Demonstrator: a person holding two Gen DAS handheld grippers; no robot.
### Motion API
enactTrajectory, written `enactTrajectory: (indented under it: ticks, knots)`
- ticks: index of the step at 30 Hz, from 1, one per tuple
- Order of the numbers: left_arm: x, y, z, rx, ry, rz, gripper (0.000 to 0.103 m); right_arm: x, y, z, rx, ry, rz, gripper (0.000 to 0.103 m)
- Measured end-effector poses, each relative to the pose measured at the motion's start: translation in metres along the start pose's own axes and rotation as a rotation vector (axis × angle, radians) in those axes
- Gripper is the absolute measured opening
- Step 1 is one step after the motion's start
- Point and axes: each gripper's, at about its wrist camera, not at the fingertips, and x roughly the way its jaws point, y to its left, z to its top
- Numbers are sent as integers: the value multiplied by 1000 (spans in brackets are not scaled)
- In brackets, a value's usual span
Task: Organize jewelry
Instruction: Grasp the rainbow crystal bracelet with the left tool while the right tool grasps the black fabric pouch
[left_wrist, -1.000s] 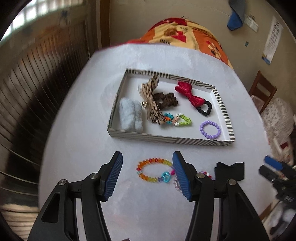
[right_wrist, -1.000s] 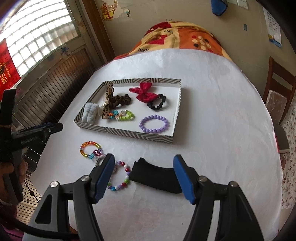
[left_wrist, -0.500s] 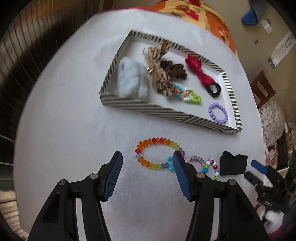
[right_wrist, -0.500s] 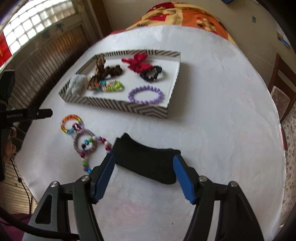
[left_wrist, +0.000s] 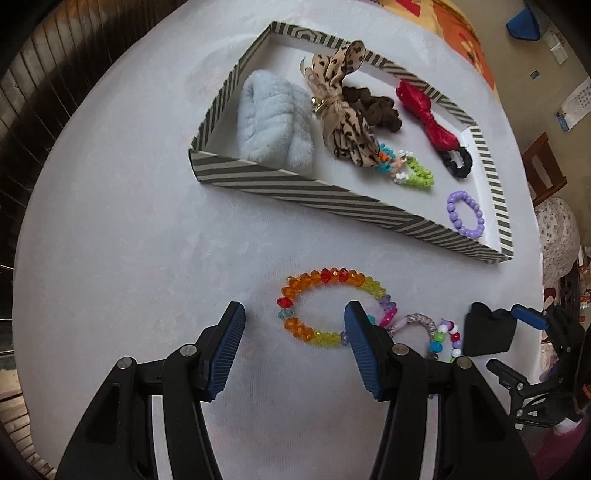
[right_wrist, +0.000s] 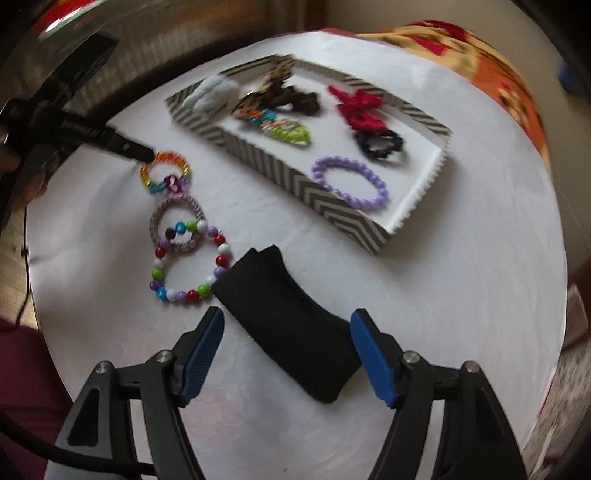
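My left gripper (left_wrist: 293, 345) is open, low over the white table, its fingers straddling the near side of an orange, red and yellow bead bracelet (left_wrist: 327, 277). My right gripper (right_wrist: 286, 350) is open with a folded black cloth band (right_wrist: 291, 325) lying between its fingers. A glittery ring band (right_wrist: 176, 224) and a multicoloured bead bracelet (right_wrist: 190, 267) lie between the two. The striped tray (left_wrist: 295, 186) holds a pale blue fluffy scrunchie (left_wrist: 271, 118), a leopard bow (left_wrist: 340, 107), a red bow (left_wrist: 424, 114) and a purple bead bracelet (left_wrist: 465, 218).
The table's rounded edge (right_wrist: 532, 424) runs close on my right. A patterned bedspread (right_wrist: 491, 48) lies beyond the tray. A wooden chair (left_wrist: 543, 173) stands at the far right. Dark wooden panelling (left_wrist: 44, 74) lies to the left.
Both grippers have moved down and forward toward the table. The left has closed in on the orange bracelet; the right now has the black band between its fingers and has swung left.
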Motion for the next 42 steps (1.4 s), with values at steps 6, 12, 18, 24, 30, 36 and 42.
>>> enactTrajectory:
  ticks: [6, 12, 18, 24, 30, 36, 42]
  knots:
    - [6, -7, 6, 9, -7, 77, 47, 19, -7, 4, -16, 36, 25, 76]
    - [10, -17, 5, 61, -19, 131, 47, 22, -8, 1, -12, 12, 29, 75]
    - [11, -22, 5, 95, -55, 140, 2, 20, -7, -5, 32, -18, 44, 41]
    - [-4, -15, 2, 84, -77, 47, 1, 11, -4, -7, 70, -47, 30, 18]
    - [-42, -20, 5, 119, -159, 15, 0, -21, -18, -7, 182, -138, 67, 17]
    - [-73, -31, 12, 147, -228, -1, 0, -46, -23, 0, 252, -219, 81, 17]
    - [-101, -44, 30, 184, -298, -3, 0, -61, -28, 18, 276, -280, 73, 17]
